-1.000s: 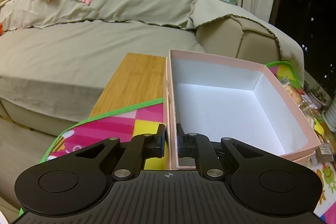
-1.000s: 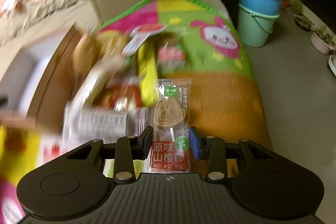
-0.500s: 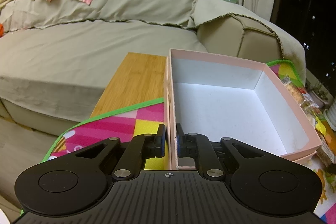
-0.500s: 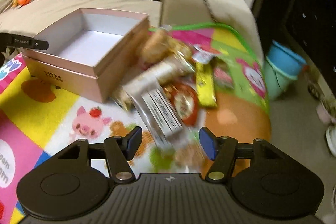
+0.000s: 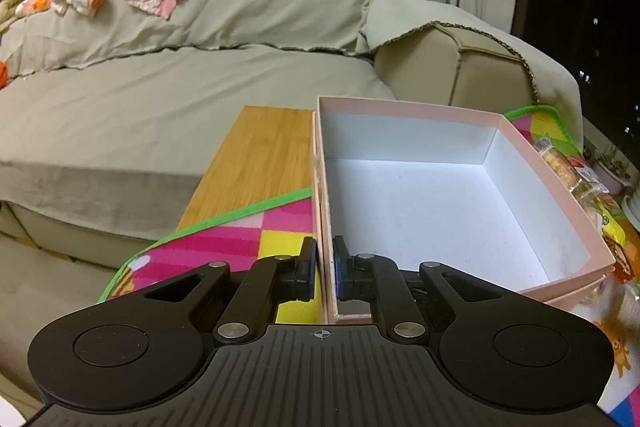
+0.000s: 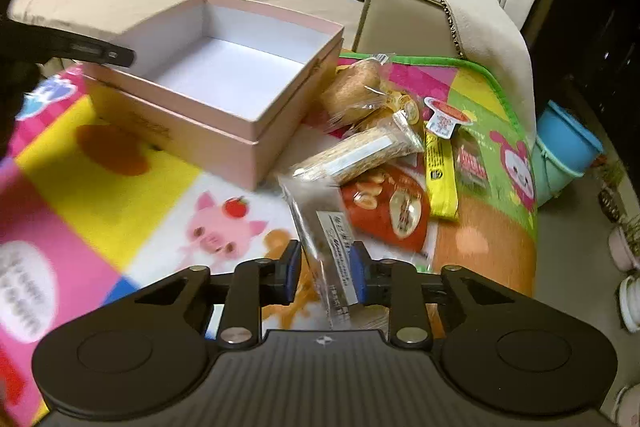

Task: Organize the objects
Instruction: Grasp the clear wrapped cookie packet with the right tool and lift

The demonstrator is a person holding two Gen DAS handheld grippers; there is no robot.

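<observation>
Each gripper [image 5: 324, 267] [image 6: 325, 269] is matte black with a ribbed body, round side discs, silver screws (four showing) and blue finger pads [image 6: 357, 273].

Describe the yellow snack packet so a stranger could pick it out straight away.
Start at the open pink box on the colourful play mat, then look at the heap of snack packets beside it on the side toward the blue bucket. The yellow snack packet lies along the heap's outer edge. It is the only long, narrow, bright yellow one, next to the red nut packet.
</observation>
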